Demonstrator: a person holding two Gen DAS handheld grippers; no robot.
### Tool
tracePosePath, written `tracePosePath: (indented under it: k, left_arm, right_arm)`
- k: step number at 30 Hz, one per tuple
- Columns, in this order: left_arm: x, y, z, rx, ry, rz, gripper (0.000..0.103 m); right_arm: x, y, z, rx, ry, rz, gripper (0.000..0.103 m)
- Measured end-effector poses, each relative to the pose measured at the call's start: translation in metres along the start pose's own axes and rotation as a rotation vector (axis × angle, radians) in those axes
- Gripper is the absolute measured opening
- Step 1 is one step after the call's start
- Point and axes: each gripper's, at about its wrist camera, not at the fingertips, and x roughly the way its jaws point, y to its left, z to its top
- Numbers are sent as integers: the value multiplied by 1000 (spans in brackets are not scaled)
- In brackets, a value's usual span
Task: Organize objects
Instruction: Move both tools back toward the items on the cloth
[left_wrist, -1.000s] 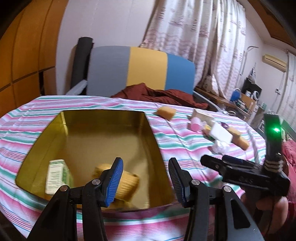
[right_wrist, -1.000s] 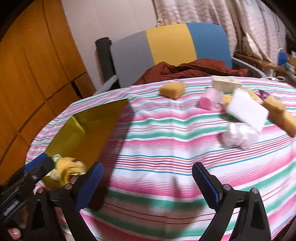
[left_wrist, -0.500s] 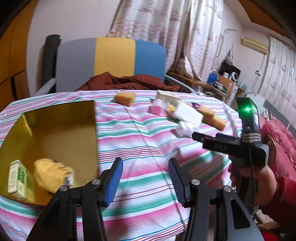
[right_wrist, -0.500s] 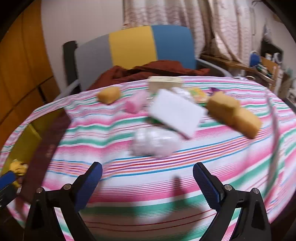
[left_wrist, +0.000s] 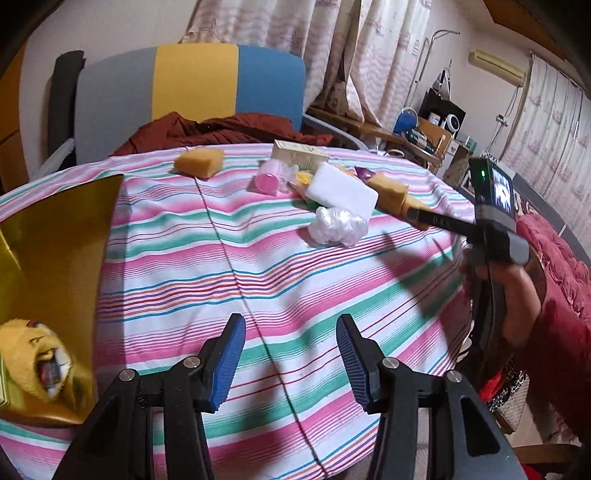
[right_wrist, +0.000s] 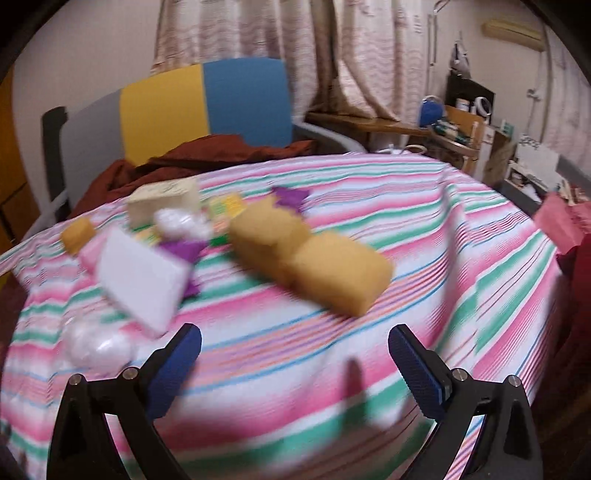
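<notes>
Sponges, loose items clustered mid-bench, well right of gold tray. Step: reach for next item. Right gripper fingers opening wide, empty; left gripper half-open, empty. Next: centre over sponge, close.

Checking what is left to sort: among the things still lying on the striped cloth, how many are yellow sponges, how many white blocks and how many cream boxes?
yellow sponges: 3
white block: 1
cream box: 1
Total: 5

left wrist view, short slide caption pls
Empty left claw hovers over striped tablecloth, gold tin at left, sponges and clutter beyond.
</notes>
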Motion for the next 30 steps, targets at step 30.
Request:
tracePosePath:
  k: [30]
  left_arm:
    - [96,-56,66,70,18,-68,66]
  right_arm:
    - [36,-18,6,-25,-17,63,69]
